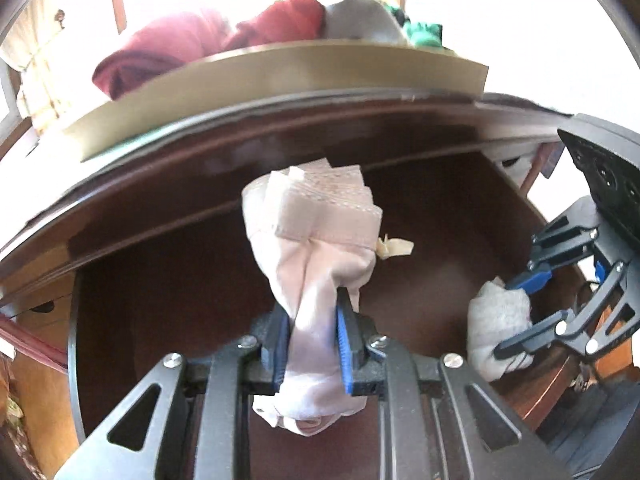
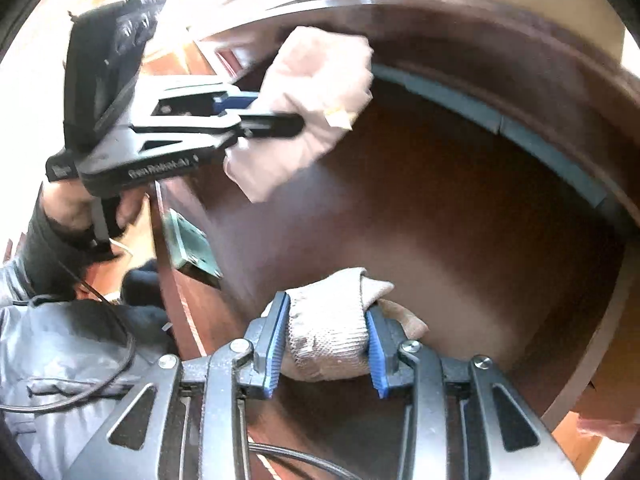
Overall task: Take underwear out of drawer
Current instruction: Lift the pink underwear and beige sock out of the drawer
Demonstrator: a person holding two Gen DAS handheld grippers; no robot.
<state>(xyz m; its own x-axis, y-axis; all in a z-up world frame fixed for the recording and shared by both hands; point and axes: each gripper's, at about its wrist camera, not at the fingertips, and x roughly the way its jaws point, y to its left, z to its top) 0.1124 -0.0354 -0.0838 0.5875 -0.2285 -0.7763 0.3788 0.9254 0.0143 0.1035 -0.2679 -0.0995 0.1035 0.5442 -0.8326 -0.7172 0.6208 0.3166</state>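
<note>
Both views curve hard at the rim, with dark corners. In the left wrist view, daylight from the top blows the background white; the red cloth [image 1: 168, 48] there is soft and hazy. The drawer [image 1: 420, 232] interior is dim and brown, with a faint sheen. In the right wrist view the left gripper [image 2: 280, 114] and pink underwear [image 2: 316, 80] smear with motion blur; the upper left glares white.
</note>
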